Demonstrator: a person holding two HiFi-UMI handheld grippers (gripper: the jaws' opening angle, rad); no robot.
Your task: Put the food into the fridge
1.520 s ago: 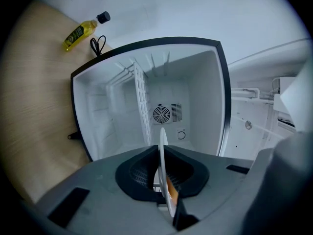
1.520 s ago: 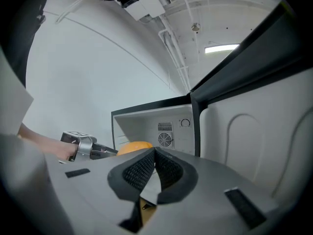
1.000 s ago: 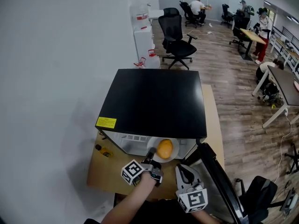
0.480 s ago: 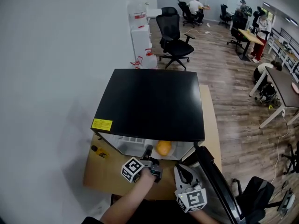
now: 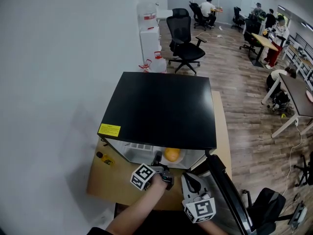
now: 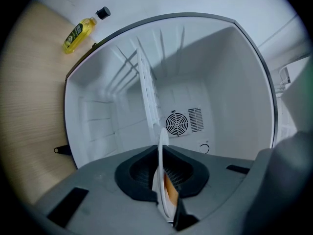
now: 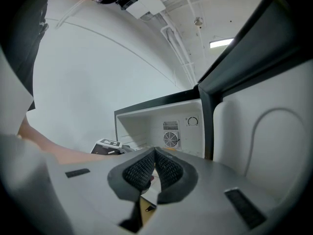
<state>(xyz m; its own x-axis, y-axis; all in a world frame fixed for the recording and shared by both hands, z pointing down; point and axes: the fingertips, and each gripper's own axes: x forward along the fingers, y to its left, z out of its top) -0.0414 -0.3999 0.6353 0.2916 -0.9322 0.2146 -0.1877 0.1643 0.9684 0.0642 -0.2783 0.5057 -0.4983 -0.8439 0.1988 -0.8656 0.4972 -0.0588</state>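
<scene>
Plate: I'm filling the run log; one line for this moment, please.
left gripper shut on plate | orange food on plate, at mouth of fridge | right gripper shut, empty | fridge door open

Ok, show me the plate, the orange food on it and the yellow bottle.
plate (image 6: 160,148): left gripper view, on its white rim, seen edge-on.
orange food (image 5: 171,154): head view, on its rounded top.
yellow bottle (image 6: 77,34): left gripper view, on the middle of its body.
</scene>
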